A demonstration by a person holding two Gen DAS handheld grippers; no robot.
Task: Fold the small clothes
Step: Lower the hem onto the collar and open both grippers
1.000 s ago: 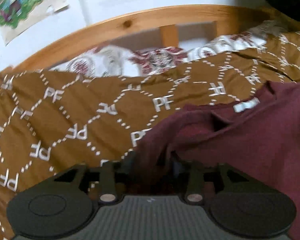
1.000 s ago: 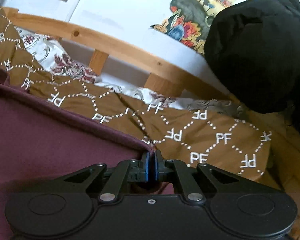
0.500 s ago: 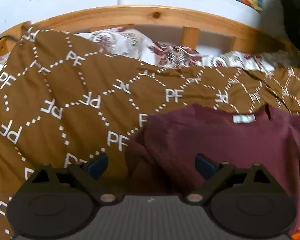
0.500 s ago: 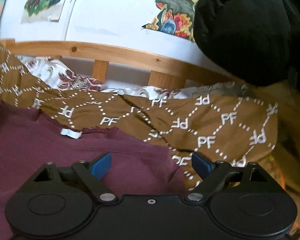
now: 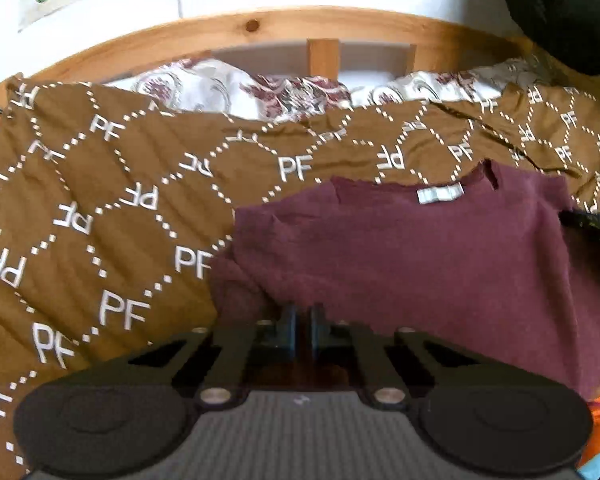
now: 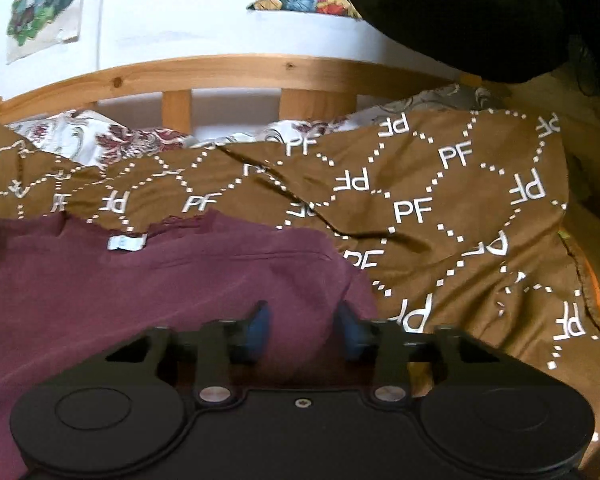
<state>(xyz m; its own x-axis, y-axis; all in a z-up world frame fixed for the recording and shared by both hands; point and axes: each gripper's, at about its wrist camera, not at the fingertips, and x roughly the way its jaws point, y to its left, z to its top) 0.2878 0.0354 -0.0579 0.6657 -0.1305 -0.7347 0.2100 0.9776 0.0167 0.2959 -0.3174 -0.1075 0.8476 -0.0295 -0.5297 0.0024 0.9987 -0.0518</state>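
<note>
White "PF" monograms across the brown blanket (image 5: 112,216)

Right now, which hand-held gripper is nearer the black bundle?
The right hand-held gripper: closing over the shirt edge nearest the bundle. The left hand-held gripper pinches the far edge.

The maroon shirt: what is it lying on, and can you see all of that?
The maroon shirt lies on a brown blanket printed with "PF" letters. The blanket shows around the shirt's left, far and right edges; whatever lies directly beneath the shirt is covered and cannot be seen.

Black hand-held gripper (image 6: 302,320) with blue pads (image 6: 258,326), silver pivot screws, ribbed grey housing.
</note>
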